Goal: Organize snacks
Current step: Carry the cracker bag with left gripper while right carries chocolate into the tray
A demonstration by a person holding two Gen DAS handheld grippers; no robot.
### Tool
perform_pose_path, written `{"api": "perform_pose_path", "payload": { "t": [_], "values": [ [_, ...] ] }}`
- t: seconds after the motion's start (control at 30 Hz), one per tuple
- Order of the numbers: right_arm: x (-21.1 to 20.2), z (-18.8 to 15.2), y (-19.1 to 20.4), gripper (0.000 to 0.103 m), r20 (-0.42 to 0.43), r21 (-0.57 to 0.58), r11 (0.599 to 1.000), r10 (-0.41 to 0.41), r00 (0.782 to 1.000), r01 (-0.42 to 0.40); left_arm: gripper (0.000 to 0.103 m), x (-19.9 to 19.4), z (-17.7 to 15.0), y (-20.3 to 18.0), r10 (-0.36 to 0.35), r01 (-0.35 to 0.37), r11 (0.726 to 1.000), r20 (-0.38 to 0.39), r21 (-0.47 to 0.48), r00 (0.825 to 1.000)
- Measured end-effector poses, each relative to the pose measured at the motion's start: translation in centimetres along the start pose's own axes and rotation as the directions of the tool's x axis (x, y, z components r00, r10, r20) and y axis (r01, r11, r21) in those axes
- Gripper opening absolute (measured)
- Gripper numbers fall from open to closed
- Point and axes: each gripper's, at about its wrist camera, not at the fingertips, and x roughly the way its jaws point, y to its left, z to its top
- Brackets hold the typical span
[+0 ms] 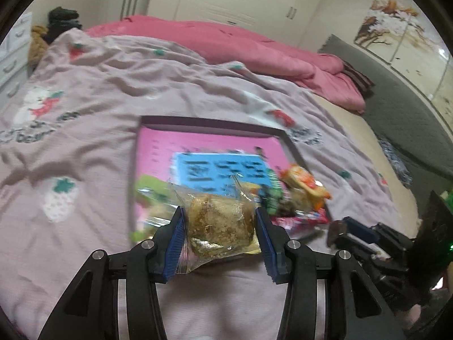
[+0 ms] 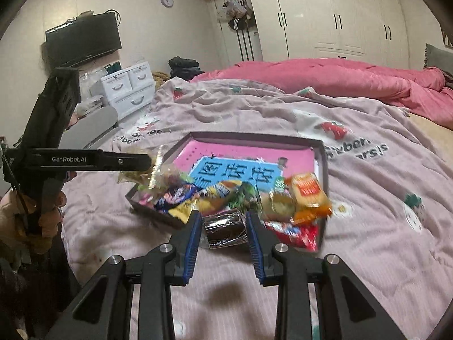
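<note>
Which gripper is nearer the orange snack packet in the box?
Right. The right gripper, holding a dark foil-wrapped roll, sits just beside the orange snack packet; the left gripper hangs past the box's opposite corner.

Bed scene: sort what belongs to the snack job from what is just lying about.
Job:
left gripper shut on clear-wrapped pastry
right gripper shut on dark wrapped cake
box tray
orange snack packet

Lying about:
pink duvet
white drawers
TV
</note>
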Motion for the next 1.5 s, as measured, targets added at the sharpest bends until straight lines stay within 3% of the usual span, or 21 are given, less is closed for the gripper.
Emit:
{"api": "perform_pose_path", "payload": {
  "t": [0.17, 0.37, 0.83, 1.5],
  "values": [
    [1.8, 0.5, 0.1, 0.033, -0.011, -0.005, 1.0, 0.005, 1.0, -0.005, 0.05, 1.0, -0.1, 2.4, 0.061, -0.061, 0.998, -0.018, -0.021, 0.998],
    [3.5, 1.0, -0.1, 0.033, -0.011, -0.01, 1.0, -0.013, 1.0, 0.013, 0.05, 2.1, -0.8, 2.6, 0.09, -0.09, 0.996, -0.048, 0.005, 0.995],
    [6.5, 1.2, -0.6, 0.033, -0.04, -0.009, 0.999, -0.036, 0.999, 0.036, 0.05, 3.8, -1.8, 1.6, 0.092, -0.087, 0.995, -0.094, 0.051, 0.991],
    [7.5, 1.0, 0.0, 0.033, -0.051, -0.034, 0.998, -0.054, 0.997, 0.052, 0.05, 4.0, -1.9, 1.3, 0.111, -0.105, 0.992, -0.086, 0.071, 0.99]
  ]
}}
